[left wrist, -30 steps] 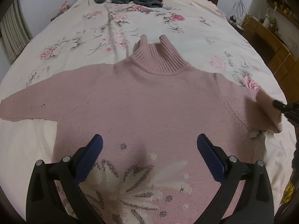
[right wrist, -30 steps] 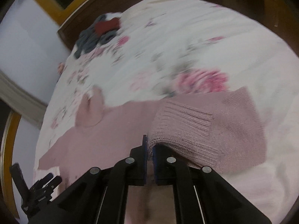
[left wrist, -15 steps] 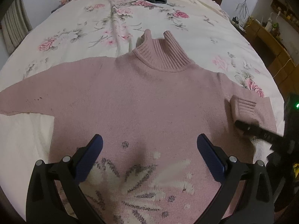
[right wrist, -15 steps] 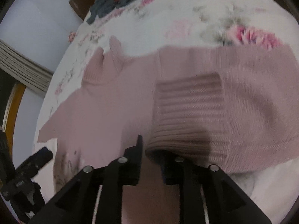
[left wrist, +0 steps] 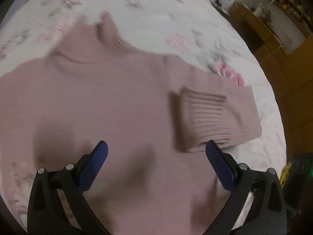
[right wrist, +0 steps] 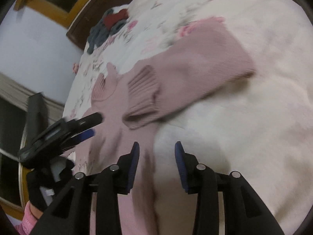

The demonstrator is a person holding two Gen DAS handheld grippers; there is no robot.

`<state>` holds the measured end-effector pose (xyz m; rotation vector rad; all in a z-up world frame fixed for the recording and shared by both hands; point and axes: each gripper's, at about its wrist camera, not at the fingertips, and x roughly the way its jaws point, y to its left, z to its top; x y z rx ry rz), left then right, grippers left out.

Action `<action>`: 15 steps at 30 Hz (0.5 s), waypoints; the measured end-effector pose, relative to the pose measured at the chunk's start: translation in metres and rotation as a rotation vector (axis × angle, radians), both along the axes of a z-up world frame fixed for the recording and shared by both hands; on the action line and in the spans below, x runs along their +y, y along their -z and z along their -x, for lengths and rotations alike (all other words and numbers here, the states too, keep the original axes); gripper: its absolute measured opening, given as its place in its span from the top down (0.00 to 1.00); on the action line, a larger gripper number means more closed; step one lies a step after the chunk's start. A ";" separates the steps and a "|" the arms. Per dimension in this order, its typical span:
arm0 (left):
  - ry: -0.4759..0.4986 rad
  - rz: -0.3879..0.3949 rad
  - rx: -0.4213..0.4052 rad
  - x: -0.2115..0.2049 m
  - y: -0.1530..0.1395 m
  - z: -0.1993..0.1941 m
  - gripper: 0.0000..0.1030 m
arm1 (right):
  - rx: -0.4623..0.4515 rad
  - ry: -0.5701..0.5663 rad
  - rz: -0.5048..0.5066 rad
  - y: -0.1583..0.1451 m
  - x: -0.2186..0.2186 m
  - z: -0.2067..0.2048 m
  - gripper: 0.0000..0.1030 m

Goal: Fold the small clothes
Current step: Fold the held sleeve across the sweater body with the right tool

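A pink knit turtleneck sweater (left wrist: pixel 109 98) lies flat on the floral bed cover. Its right sleeve is folded inward, and the ribbed cuff (left wrist: pixel 205 115) rests on the sweater's chest. My left gripper (left wrist: pixel 156 148) hovers open over the sweater's middle, its right finger close to the cuff. In the right wrist view the same folded sleeve (right wrist: pixel 191 66) and cuff (right wrist: pixel 142 96) lie ahead of my right gripper (right wrist: pixel 157 146), which is open and empty above the sweater's side edge. The left gripper (right wrist: pixel 86 125) shows there at the left, held by a gloved hand (right wrist: pixel 43 186).
A pile of grey and red clothes (right wrist: pixel 109 25) sits at the head of the bed by the dark wooden headboard (right wrist: pixel 82 19). Wooden furniture (left wrist: pixel 260 27) stands to the right of the bed. The floral bed cover (right wrist: pixel 244 117) stretches wide on the right.
The right gripper let go of the cuff, opened and drew back, leaving the sleeve folded on the chest. The left gripper moved right and forward toward the cuff.
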<state>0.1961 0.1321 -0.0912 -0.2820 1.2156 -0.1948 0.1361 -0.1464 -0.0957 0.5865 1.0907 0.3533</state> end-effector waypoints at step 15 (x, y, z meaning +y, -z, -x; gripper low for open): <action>0.041 0.084 0.003 -0.045 0.012 -0.021 0.91 | -0.018 0.072 0.003 0.003 -0.025 0.029 0.61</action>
